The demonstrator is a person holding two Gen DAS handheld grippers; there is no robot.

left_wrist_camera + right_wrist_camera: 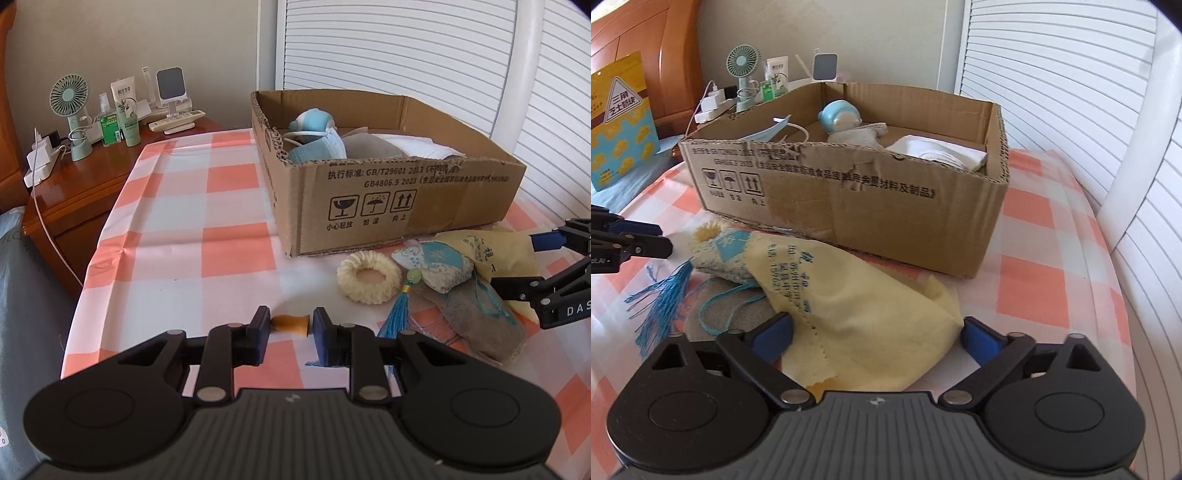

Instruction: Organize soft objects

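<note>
Pinching a small orange-tan soft piece, the left tongs sit low over the pink-and-white checked cloth, their blue pads closed against its two ends; what the piece is I can't quite make out from here. Just to its right lie a cream knitted ring, a blue-and-white sachet with a green bead and a blue tassel, and a grey drawstring pouch under it. The right tongs are spread wide, one pad on either side of a pale yellow cloth printed with blue characters, with the cloth lying rumpled between them and not squeezed. Behind all this stands an open cardboard box on the same surface, already holding a blue face mask, a small blue-headed soft toy and some folded white fabric. Off to the far left, a wooden bedside cabinet carries a green desk fan and some bottles.
</note>
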